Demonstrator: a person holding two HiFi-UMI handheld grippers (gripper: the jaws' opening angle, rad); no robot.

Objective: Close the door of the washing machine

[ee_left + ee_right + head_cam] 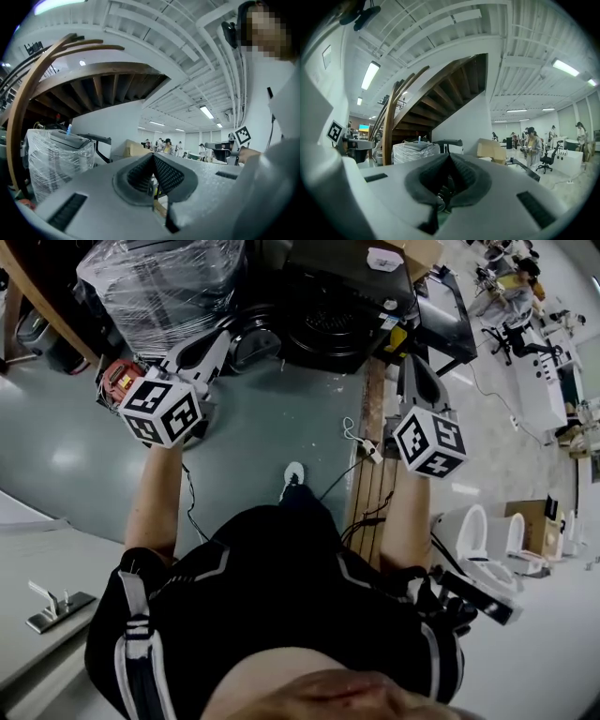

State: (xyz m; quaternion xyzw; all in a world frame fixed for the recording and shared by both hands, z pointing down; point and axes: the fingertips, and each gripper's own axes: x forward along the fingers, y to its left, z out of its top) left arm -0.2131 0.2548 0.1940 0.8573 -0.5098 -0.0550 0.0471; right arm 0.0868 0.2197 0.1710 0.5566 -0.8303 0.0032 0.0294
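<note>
The black washing machine stands at the top middle of the head view. Its round door hangs open to the left of the drum opening. My left gripper points toward that door from just in front of it, pads pressed together with nothing between them. My right gripper is held to the right of the machine, apart from it. Its pads also meet with nothing held. Both grippers point level into the room.
A plastic-wrapped appliance stands left of the washer, a red tool beside it. A power strip with cables and a wooden plank lie on the floor. Toilets sit at right, a wooden stair rail at left.
</note>
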